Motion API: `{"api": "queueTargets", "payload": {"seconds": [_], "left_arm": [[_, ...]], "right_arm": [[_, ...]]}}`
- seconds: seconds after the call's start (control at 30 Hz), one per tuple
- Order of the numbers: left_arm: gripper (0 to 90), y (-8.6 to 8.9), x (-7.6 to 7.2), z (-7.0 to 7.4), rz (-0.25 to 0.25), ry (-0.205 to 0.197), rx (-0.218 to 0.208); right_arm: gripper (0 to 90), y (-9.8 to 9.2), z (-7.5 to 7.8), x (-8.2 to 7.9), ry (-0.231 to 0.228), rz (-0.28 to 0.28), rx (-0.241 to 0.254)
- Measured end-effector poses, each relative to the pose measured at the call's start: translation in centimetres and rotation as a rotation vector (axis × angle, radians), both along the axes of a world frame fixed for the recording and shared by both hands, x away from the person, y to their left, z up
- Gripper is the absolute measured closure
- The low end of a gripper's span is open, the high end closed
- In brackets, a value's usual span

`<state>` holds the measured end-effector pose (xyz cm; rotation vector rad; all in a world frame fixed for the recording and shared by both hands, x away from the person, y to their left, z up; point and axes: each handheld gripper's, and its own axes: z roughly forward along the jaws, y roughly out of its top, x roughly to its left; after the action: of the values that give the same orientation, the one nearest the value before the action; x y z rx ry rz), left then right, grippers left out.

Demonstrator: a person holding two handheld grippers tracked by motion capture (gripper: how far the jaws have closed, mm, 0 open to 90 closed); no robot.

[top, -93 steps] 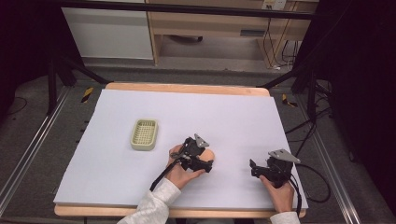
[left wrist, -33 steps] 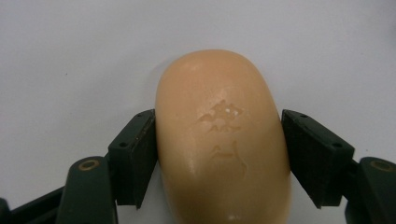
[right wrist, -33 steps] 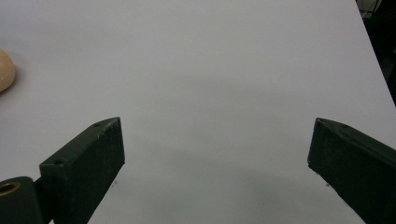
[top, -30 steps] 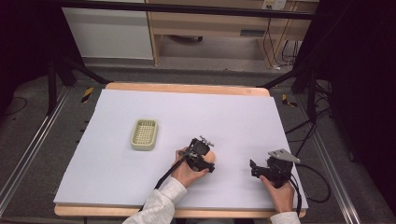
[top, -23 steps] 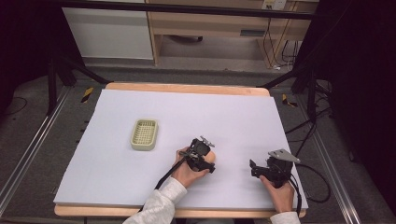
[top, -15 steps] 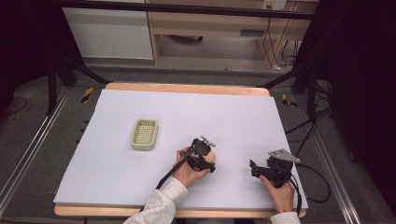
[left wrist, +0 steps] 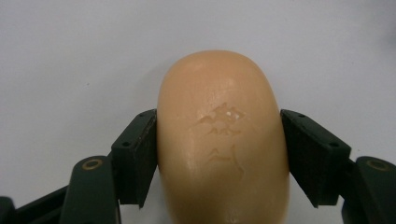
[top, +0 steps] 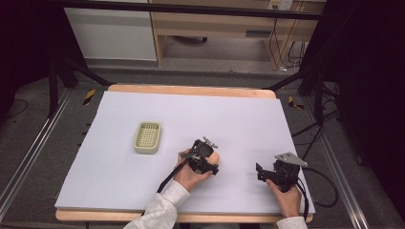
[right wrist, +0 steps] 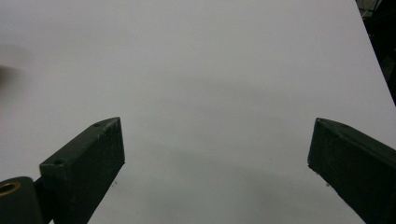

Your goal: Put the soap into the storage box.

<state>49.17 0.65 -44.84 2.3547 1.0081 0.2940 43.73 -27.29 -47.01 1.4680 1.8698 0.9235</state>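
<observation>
On the near middle of the white counter (top: 239,119), the left gripper (left wrist: 219,154) clamps a tan bar of soap (left wrist: 222,140) between its fingers (left wrist: 137,156).

The soap lies on the counter, well right of the pale slotted soap dish (top: 147,137), gripped across its rounded sides. The right gripper (top: 267,172) rests at near right, fingers (right wrist: 88,168) wide apart over bare surface, holding nothing. One risk: the smooth, curved bar could squirt out of the flat pads if squeezed harder or lifted fast, and a tilted carry could drop it short of the dish.

soap bar (left wrist: 223,149) — near end cropped, underside hidden
</observation>
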Motion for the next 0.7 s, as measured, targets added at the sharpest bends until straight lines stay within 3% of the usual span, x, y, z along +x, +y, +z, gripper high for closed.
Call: {"api": "queueTargets", "payload": {"seconds": [0.3, 0.7], "left_arm": [[31.0, 2.0, -0.6, 1.2, 0.001, -0.020, -0.017], [31.1, 5.1, -1.0, 2.3, 0.042, -0.037, -0.027]], "right_arm": [[4.1, 0.0, 0.0, 0.0, -0.001, 0.002, -0.004], [4.1, 0.1, 0.0, -0.1, -0.002, 0.002, -0.004]]}}
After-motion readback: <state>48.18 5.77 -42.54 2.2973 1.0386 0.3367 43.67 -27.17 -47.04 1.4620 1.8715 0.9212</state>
